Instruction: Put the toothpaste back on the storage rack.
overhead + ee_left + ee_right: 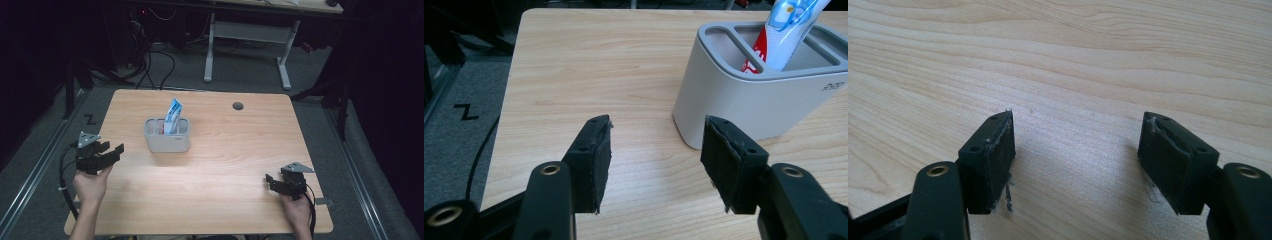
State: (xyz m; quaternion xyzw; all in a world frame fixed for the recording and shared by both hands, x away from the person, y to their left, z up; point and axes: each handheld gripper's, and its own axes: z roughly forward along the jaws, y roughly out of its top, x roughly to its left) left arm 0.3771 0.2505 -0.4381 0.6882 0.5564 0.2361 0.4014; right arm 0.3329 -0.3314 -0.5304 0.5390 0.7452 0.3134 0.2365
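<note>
One grey holder (pixel 167 135) stands left of centre on a wooden desk (pixel 225 165), with one blue, white and red tube (pixel 173 116) upright and leaning slightly in it. Two hand-held grippers flank it, one at each near corner of the desk. The left gripper (pixel 111 150), gripped by the person's left hand (pixel 91 186), sits near the desk's left edge, its jaws standing partly apart with nothing between them and the holder just beyond its right jaw in the left gripper view. The right gripper (pixel 270 181), in the right hand (pixel 296 209), rests low at the near right, well apart from the holder; its jaws stand wide with bare wood between them.

In the left gripper view the holder (pixel 744 95) shows several compartments under a grey rim, and the tube (pixel 786 30) stands in a middle one; its top is cut off by the frame, and its print is too blurred to read. A small dark round hole (pixel 238 106) marks the desk's far side. The room behind is dim, with a second desk's white legs (pixel 285 60) and loose cables on the floor.
</note>
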